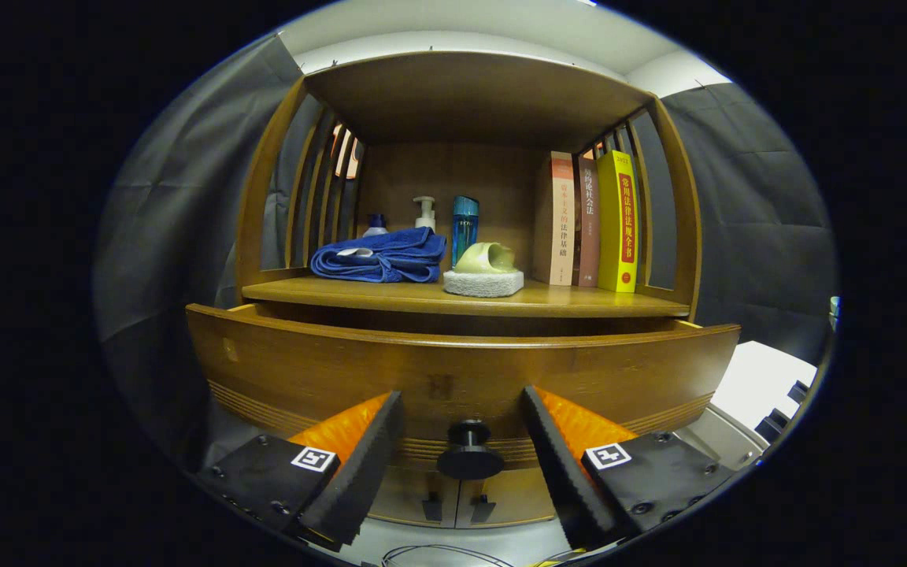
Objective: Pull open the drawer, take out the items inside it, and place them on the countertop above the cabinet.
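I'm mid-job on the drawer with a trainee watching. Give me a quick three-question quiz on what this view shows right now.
1. True or false: the tongs are shut on the drawer knob.
2. Multiple choice: what lies on the countertop nearest the blue towel? A) a green cup on its side on a white pad B) the yellow book C) a pair of scissors
3. Fill in: the drawer stands pulled ____ from the cabinet.

Key
1. False: the knob sits between the fingers, with gaps on both sides.
2. A: the green cup rests on the white pad, right beside the towel.
3. Out: its front stands forward of the countertop edge, though what it holds is hidden.
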The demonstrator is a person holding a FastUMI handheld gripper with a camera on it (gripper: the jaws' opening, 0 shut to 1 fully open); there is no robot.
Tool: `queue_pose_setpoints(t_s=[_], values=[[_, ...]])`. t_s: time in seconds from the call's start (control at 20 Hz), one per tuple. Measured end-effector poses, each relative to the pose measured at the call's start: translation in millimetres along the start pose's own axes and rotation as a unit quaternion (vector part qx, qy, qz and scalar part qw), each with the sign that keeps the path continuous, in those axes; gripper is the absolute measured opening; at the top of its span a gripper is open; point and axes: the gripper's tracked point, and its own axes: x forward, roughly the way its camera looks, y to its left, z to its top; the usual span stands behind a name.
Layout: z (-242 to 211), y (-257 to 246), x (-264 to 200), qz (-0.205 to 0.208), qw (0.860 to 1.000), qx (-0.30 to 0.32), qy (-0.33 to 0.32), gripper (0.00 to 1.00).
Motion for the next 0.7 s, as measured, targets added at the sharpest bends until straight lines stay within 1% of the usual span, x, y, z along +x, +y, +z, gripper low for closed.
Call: queue_pose_setpoints(t_s=[0.5,0.7], values=[[-8.5,0.0,49.1,0.000,1.000,-0.013,0.013,0.99],[-8.6,1.3,56.5,0.001,1.000,-0.011,0.009,0.99]])
